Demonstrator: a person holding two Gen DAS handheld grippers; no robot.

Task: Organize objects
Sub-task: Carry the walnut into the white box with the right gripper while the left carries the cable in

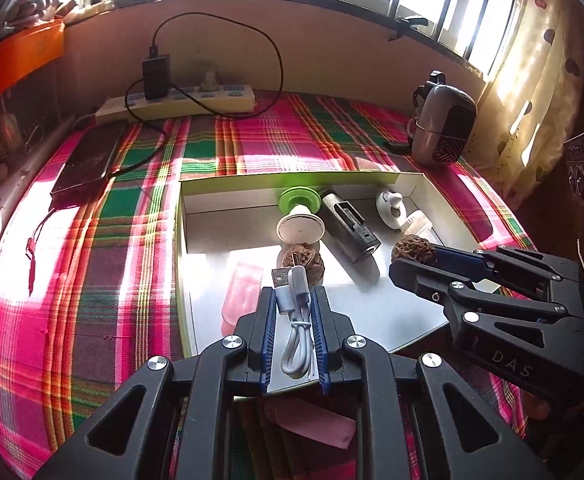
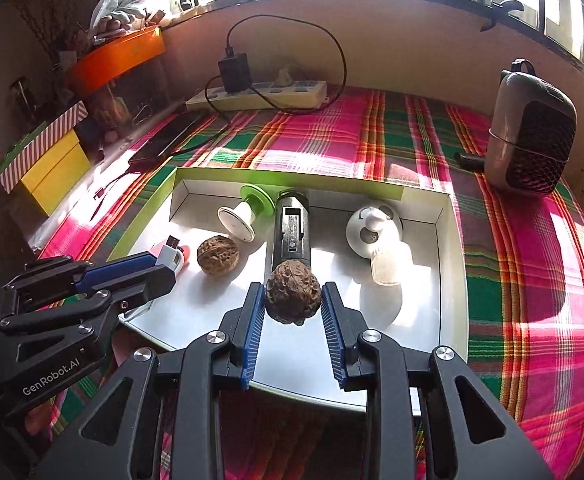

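A white open box (image 1: pixel 185 240) (image 2: pixel 450 240) lies on the plaid cloth. My left gripper (image 1: pixel 294 300) is shut on a folded white USB cable (image 1: pixel 294 312), held above the box's near left part; the cable's plug also shows in the right wrist view (image 2: pixel 173 254). My right gripper (image 2: pixel 292 300) is shut on a brown walnut (image 2: pixel 293 297) (image 1: pixel 414 250) above the box's near edge. Inside the box lie a second walnut (image 2: pixel 217 255) (image 1: pixel 287 250), a white and green suction piece (image 2: pixel 247 212) (image 1: pixel 300 220), a black tube-shaped device (image 2: pixel 292 224) (image 1: pixel 352 224), a white round gadget (image 2: pixel 372 228) and a pink object (image 1: pixel 241 292).
A grey mesh-fronted heater (image 2: pixel 532 136) (image 1: pixel 444 124) stands at the far right. A power strip (image 1: pixel 179 102) (image 2: pixel 259 96) with a black charger lies by the wall. A dark phone (image 1: pixel 85 160) lies far left. Yellow boxes (image 2: pixel 51 172) and an orange tray (image 2: pixel 119 58) sit to the left.
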